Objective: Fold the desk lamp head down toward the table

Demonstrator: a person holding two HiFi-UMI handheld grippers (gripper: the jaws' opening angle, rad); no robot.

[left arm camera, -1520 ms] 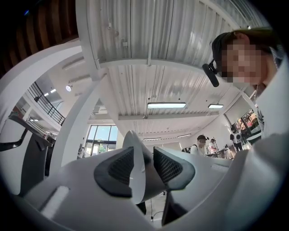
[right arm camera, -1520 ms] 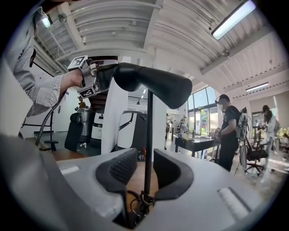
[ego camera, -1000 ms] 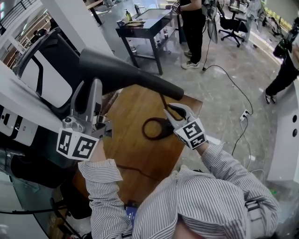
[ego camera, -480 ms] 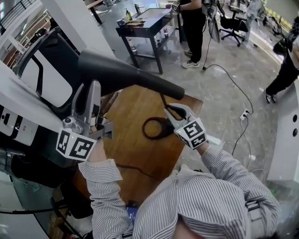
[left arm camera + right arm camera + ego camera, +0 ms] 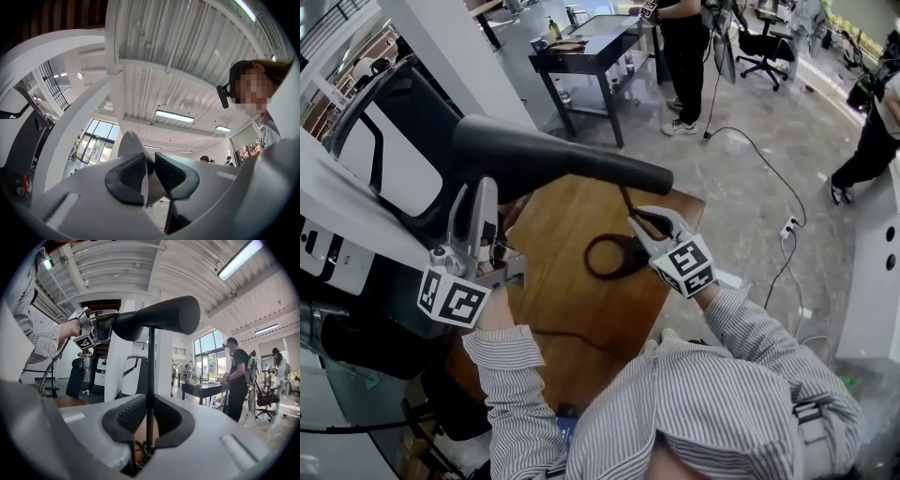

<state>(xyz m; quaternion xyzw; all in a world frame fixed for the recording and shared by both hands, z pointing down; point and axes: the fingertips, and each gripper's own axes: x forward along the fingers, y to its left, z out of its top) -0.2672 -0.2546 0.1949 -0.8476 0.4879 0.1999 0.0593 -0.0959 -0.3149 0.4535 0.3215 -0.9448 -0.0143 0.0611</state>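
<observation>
The desk lamp's long dark head [image 5: 562,159] lies nearly level above the wooden table [image 5: 553,281]. My left gripper [image 5: 478,199] reaches up from below and is shut on the head's left end; in the left gripper view a pale edge of the head [image 5: 133,147] sits pinched between the pads [image 5: 129,176]. My right gripper [image 5: 642,220] is shut on the thin black stem [image 5: 150,362] just above the ring-shaped base [image 5: 602,258]. In the right gripper view the lamp head [image 5: 159,317] crosses overhead, with the left gripper [image 5: 101,326] clamped on its far end.
A big black and white machine [image 5: 384,159] stands close at the left, beside a white column [image 5: 450,47]. Behind are a dark side table [image 5: 591,42], a standing person [image 5: 686,56] and an office chair [image 5: 764,42]. A cable [image 5: 769,159] and socket strip [image 5: 789,232] lie on the floor.
The left gripper and the lamp head's left end have sunk a little. The right gripper has stayed at the stem.
</observation>
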